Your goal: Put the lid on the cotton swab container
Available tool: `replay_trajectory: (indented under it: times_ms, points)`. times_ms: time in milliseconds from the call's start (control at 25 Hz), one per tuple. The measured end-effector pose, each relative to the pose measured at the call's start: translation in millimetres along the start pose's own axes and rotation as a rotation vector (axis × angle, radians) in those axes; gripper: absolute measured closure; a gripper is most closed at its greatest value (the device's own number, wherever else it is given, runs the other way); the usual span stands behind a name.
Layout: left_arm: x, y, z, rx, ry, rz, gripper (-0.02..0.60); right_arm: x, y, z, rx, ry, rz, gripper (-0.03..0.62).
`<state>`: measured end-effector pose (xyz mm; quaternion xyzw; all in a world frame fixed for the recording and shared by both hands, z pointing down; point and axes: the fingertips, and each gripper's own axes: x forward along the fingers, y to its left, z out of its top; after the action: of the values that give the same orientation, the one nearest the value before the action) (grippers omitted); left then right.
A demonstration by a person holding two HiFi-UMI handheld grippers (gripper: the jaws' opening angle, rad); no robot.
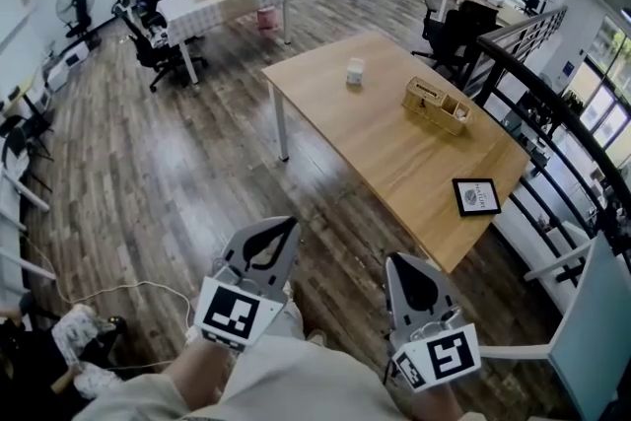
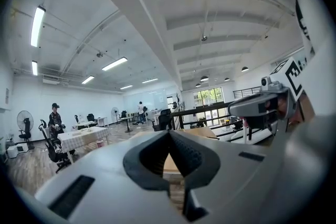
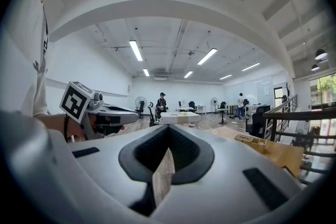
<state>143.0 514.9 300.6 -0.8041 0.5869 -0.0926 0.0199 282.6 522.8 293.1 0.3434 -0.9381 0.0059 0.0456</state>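
Currently both grippers sit at the bottom of the head view, well apart from the table. Left gripper (image 1: 288, 224) jaws are together with nothing between them; its own view (image 2: 169, 132) confirms it, pads meeting at the tip. Right gripper (image 1: 393, 260) is the same: jaws together and empty (image 3: 169, 128).

The small white cylindrical cotton swab container (image 1: 355, 71) stands upright on the light wooden tabletop (image 1: 394, 158), upper centre of the head view near the far edge. It's too small to tell whether a lid is on it. A slatted wooden organiser box (image 1: 435, 105) sits to its right, apart from it. A black-framed square sign (image 1: 476, 196) lies flat near the tabletop's right edge.
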Motion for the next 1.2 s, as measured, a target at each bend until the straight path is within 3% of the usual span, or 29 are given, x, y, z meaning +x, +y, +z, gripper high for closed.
replay_trajectory:
  times_ms: [280, 560, 1200]
  points:
    - [10.2, 20.6, 0.5, -0.007, -0.018, 0.013, 0.56, 21.7, -6.4, -0.5, -0.011, 0.012, -0.008, 0.568]
    - [54.7, 71.4, -8.5, -0.011, -0.017, 0.021, 0.56, 90.1, -28.4, -5.1, -0.015, 0.027, 0.006, 0.568]
    - [212.5, 280.2, -19.3, -0.001, -0.023, -0.052, 0.56, 336.6, -88.9, 12.0, -0.005, 0.065, -0.07, 0.568]
